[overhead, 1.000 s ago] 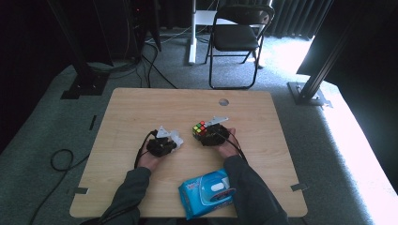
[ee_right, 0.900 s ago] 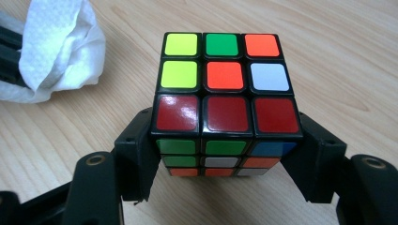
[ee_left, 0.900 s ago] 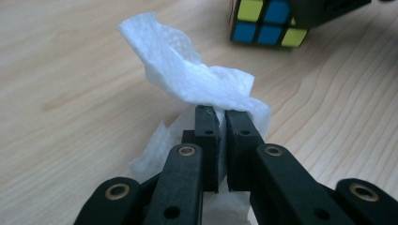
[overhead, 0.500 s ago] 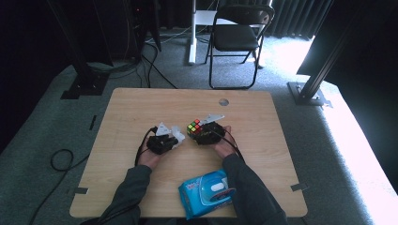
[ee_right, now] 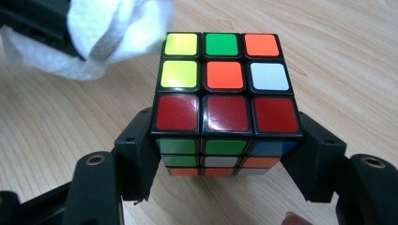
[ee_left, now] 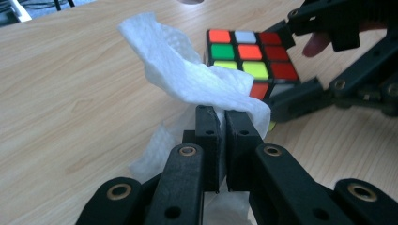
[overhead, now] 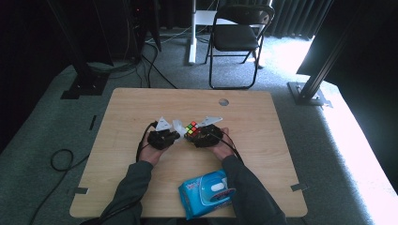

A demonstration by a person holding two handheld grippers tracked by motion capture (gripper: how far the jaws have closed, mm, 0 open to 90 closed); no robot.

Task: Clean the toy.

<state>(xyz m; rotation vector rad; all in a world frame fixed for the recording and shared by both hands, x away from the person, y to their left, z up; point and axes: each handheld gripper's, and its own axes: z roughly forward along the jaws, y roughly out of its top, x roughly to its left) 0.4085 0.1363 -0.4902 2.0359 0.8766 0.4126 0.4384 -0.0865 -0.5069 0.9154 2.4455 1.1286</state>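
Note:
A scrambled Rubik's cube (ee_right: 225,84) is clamped by its two sides in my right gripper (ee_right: 225,154), just above the wooden table (overhead: 141,108). Its top face shows yellow, green, orange, white and a row of red. A crumpled white wipe (ee_left: 187,79) is pinched in my left gripper (ee_left: 221,117), whose jaws are shut on it. The wipe drapes against the cube's (ee_left: 253,56) near corner. In the high view the two grippers meet at the table's middle, left gripper (overhead: 176,135) beside the cube (overhead: 191,128).
A blue pack of wet wipes (overhead: 206,193) lies near the table's front edge between the person's forearms. A small round hole (overhead: 224,101) sits near the far edge. A folding chair (overhead: 234,37) and floor cables stand beyond the table.
The hands have drawn closer together: the right gripper has shifted left with the cube, and the left gripper has risen slightly, so the wipe now lies against the cube.

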